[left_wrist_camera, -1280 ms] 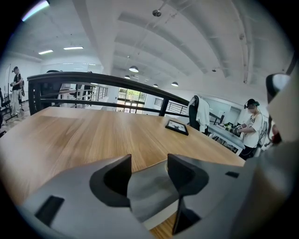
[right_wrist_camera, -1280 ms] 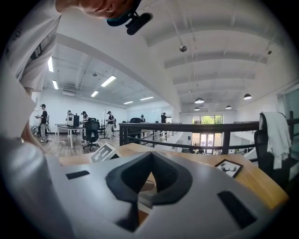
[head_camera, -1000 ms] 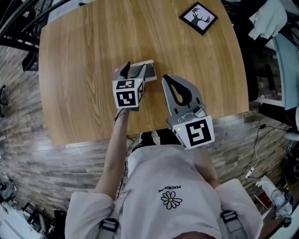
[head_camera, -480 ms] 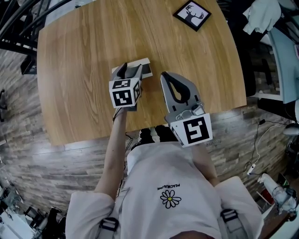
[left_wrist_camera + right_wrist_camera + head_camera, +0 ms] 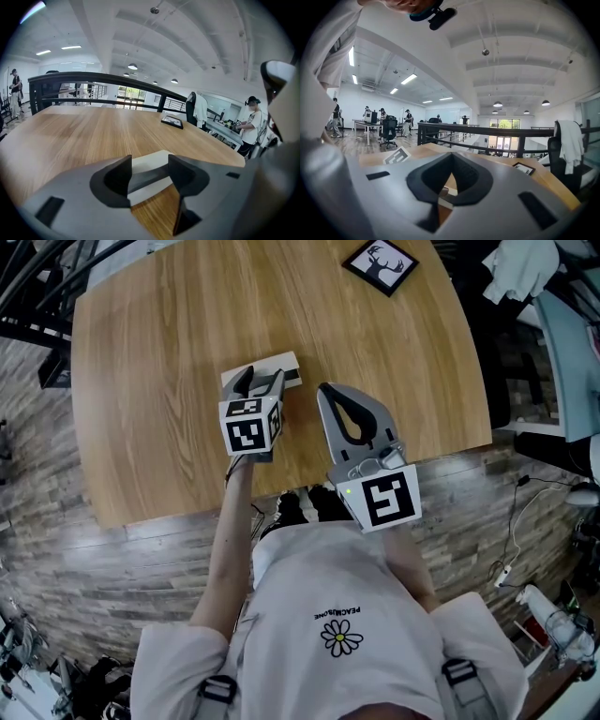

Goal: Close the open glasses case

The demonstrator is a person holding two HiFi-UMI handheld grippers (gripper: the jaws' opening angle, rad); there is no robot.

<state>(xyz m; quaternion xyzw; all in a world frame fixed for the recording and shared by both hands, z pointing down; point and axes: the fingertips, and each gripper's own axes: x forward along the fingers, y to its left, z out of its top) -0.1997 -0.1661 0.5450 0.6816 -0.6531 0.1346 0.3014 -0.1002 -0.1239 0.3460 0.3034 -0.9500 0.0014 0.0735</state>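
The glasses case (image 5: 262, 367) is a white box lying on the wooden table (image 5: 159, 352), with a dark strip along its near side. My left gripper (image 5: 263, 381) is right at it, jaws apart, with the case's near edge between the two fingertips. In the left gripper view the case (image 5: 151, 160) fills the gap of the left gripper (image 5: 150, 171), its dark band crossing between the pads. My right gripper (image 5: 323, 392) hovers just right of the case with its jaws together and nothing held. Through the right gripper (image 5: 451, 157) a corner of the case (image 5: 442, 191) shows.
A black-framed deer picture (image 5: 379, 263) lies at the table's far right corner. The table's near edge (image 5: 187, 510) runs just under both grippers, and the person's body is close behind it. A black railing (image 5: 93, 79) stands beyond the far edge.
The head view has drifted a little. Both grippers keep almost the same places, the left one still at the case and the right one beside it.
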